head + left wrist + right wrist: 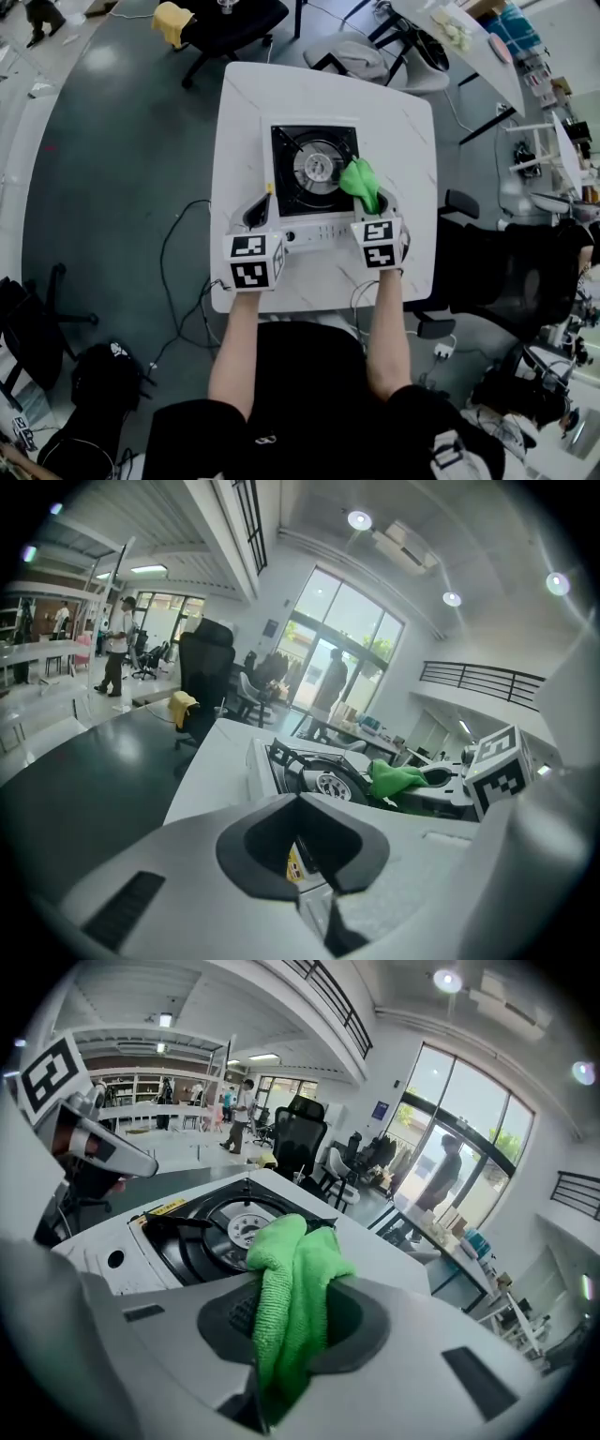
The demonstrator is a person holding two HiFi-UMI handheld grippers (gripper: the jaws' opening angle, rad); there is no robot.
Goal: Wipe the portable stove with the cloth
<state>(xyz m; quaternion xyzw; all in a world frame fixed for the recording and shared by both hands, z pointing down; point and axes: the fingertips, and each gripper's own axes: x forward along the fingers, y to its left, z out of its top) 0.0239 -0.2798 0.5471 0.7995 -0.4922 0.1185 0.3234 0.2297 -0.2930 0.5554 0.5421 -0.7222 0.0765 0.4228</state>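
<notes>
— Cloth (pixel 359 181); where is it?
— Pinched in the right gripper (pixel 374 210); it lies over the right side of the portable stove (pixel 291 141) on the white table (pixel 244 112); its long axis runs from the jaws away from the person, tip just beside the burner (pixel 317 167).
— Left gripper (pixel 263 201)?
— Jaws closed on the stove's front-left corner.
</notes>
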